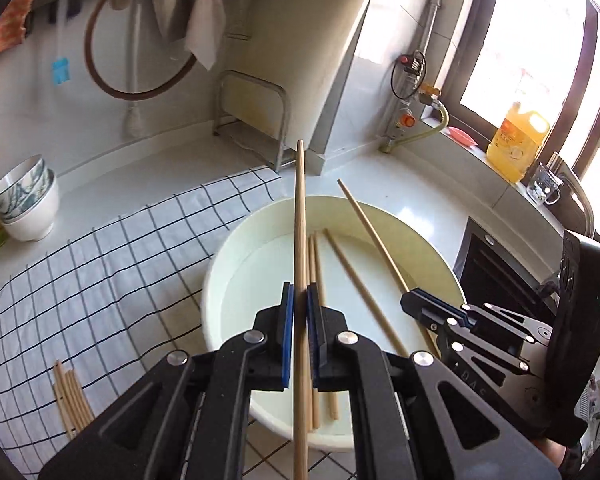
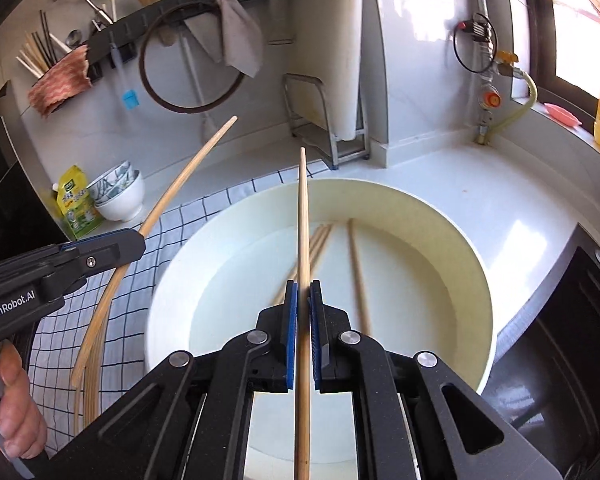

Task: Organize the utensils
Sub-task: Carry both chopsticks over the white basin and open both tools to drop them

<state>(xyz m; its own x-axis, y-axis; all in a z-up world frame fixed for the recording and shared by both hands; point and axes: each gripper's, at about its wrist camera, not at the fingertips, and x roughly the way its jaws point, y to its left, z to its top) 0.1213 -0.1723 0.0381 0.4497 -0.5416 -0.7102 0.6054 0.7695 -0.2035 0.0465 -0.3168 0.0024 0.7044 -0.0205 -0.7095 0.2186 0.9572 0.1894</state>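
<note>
Above basin (image 1: 228, 264), each claw (image 1: 299, 312) (image 2: 303, 312) clamps one chopstick (image 1: 300, 216) (image 2: 303, 216).

The left gripper (image 1: 299, 304) clamps one chopstick (image 1: 300, 216) above the cream basin (image 1: 228, 264), where several more lie loose (in water, it seems). The right gripper (image 1: 414, 300) pinches another chopstick (image 1: 370, 226) alongside.

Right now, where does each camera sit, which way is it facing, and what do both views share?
Left wrist: on the left gripper, looking down its shut fingers at the round cream plastic basin; the right gripper shows at right.
Right wrist: on the right gripper, facing the same basin; the left gripper and a hand show at left.
Shared: basin, checked white cloth, and a bamboo chopstick in each gripper.
</note>
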